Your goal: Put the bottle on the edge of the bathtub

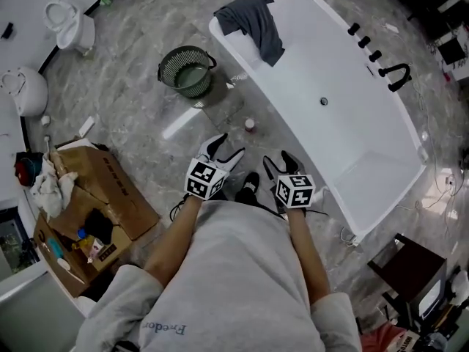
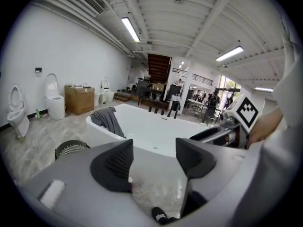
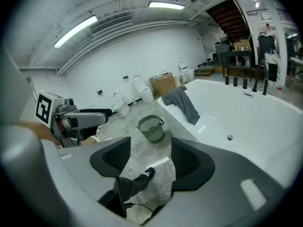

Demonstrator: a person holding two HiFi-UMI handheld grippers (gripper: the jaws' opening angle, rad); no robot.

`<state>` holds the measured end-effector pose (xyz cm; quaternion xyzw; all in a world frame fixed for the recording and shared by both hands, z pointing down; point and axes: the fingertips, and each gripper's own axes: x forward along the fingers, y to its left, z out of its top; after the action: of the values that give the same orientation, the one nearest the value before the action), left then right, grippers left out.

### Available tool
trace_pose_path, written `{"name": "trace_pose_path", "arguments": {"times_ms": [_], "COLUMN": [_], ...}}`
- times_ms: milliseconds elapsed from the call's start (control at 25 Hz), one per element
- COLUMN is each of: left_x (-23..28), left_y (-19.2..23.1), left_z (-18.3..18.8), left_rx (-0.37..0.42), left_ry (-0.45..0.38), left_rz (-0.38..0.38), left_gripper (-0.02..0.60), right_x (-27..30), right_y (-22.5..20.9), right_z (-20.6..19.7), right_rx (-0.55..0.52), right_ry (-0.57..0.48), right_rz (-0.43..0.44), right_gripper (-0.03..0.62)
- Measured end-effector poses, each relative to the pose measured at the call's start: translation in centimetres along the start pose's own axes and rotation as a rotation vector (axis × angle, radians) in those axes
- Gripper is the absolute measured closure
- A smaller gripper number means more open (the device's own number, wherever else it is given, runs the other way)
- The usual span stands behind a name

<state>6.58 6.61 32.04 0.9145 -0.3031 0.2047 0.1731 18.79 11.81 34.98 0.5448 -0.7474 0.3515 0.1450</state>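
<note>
A small bottle [image 1: 250, 125] with a pink cap stands on the marble floor beside the white bathtub [image 1: 308, 57]. In the head view both grippers are held low in front of the person, short of the bottle. My left gripper [image 1: 226, 149] is open and points toward it. My right gripper [image 1: 280, 163] is open too, with nothing in it. In the left gripper view the open gripper [image 2: 154, 162] frames the floor and the tub [image 2: 156, 126]; a small pale thing shows at the left jaw's inner edge, perhaps the bottle. In the right gripper view only floor and a shoe show between the open gripper [image 3: 149, 160].
A grey towel [image 1: 255, 19] hangs over the tub's far end. A green basket [image 1: 186, 70] stands on the floor left of the tub. Black taps [image 1: 396, 75] line the tub's far rim. A cardboard box [image 1: 88, 196] with clutter lies at the left, toilets [image 1: 69, 24] beyond it.
</note>
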Motion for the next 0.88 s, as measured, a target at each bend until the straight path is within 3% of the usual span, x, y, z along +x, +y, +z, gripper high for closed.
{"name": "trace_pose_path", "arguments": {"times_ms": [400, 760, 880], "left_x": [-1.2, -2.0, -2.4], "left_y": [-1.3, -1.8, -1.7], "left_z": [-0.2, -1.4, -1.7], "left_rx": [-0.038, -0.045, -0.054], "left_ry": [-0.039, -0.019, -0.023], "left_rz": [0.054, 0.075, 0.084], "left_gripper": [0.249, 0.258, 0.278], "right_x": [-0.4, -0.2, -0.3], "right_y": [-0.6, -0.2, 0.2], "right_z": [-1.1, -2.4, -2.1], "right_rx": [0.016, 0.012, -0.002], "right_ry": [-0.001, 0.023, 0.014], "right_rz": [0.041, 0.067, 0.074], "right_gripper": [0.327, 0.333, 0.364]}}
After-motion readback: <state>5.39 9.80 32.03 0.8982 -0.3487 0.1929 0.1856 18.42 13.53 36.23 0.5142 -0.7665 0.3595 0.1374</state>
